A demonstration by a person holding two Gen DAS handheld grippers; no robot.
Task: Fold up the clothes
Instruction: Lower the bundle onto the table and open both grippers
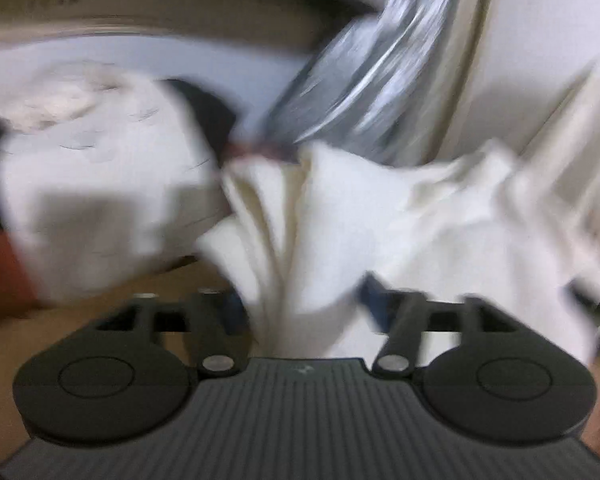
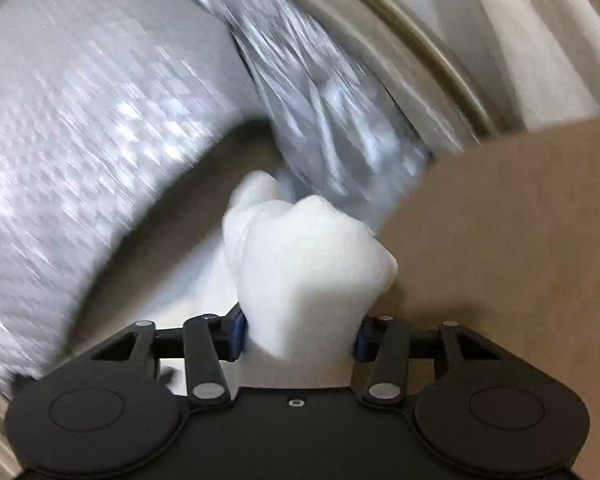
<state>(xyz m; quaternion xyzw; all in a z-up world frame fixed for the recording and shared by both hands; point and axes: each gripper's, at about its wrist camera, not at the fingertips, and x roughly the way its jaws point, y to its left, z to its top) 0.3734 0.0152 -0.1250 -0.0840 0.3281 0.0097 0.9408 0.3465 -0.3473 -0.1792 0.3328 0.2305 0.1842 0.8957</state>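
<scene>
Right now I have a white cloth (image 2: 308,264) bunched between the pads of my right gripper (image 2: 300,336), which are clamped on it, its top puffing up above the fingers over a brown surface (image 2: 500,240). My left gripper (image 1: 300,308) is closed on white cloth (image 1: 340,220) too, with folds draping across both fingers. Behind it I see a pale heap of laundry (image 1: 100,180) and a silvery bag (image 1: 360,80). Both views are blurred.
</scene>
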